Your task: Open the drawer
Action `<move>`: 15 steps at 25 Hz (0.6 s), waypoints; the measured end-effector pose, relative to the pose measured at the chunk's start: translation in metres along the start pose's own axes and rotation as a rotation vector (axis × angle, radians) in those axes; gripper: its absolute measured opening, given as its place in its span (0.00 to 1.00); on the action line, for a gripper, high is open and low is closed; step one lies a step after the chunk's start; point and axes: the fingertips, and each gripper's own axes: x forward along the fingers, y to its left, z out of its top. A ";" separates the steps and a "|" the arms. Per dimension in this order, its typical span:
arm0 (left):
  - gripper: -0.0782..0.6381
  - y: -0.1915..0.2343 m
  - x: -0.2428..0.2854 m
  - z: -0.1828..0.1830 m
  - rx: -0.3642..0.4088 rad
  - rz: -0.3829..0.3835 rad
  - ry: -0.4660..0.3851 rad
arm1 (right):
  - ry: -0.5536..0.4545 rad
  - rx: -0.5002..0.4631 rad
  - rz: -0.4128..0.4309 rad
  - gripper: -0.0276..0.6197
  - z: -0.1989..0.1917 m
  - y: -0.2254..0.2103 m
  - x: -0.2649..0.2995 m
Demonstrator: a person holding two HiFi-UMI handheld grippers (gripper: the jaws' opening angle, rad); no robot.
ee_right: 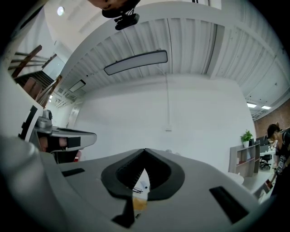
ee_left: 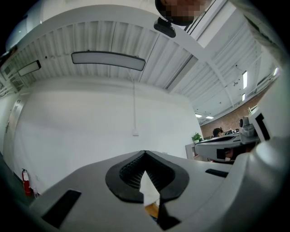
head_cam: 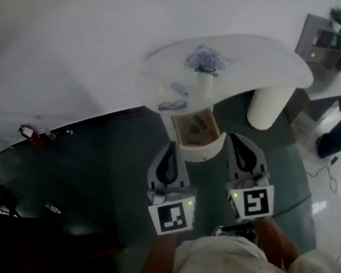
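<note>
plainly, left gripper (head_cam: 172, 145) and right gripper (head_cam: 231, 137) are closed, empty, flanking the drawer (head_cam: 202, 152); its contents blur.

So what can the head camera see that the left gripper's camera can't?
Only the head view looks down on the white table, with its flowers and glasses, and into the open drawer under it. Only the left gripper view shows the ribbed ceiling and its long lamp. Both show the left gripper, which is shut, the white wall and a red fire extinguisher at the left.
</note>
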 end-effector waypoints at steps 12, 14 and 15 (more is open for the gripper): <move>0.11 -0.010 0.004 -0.002 0.002 -0.002 -0.009 | 0.027 -0.007 -0.016 0.05 -0.012 -0.011 -0.004; 0.11 -0.011 0.005 -0.002 0.005 0.000 -0.009 | 0.027 -0.007 -0.017 0.05 -0.012 -0.013 -0.003; 0.11 -0.011 0.004 -0.002 0.006 0.000 -0.011 | 0.027 -0.009 -0.018 0.05 -0.012 -0.014 -0.004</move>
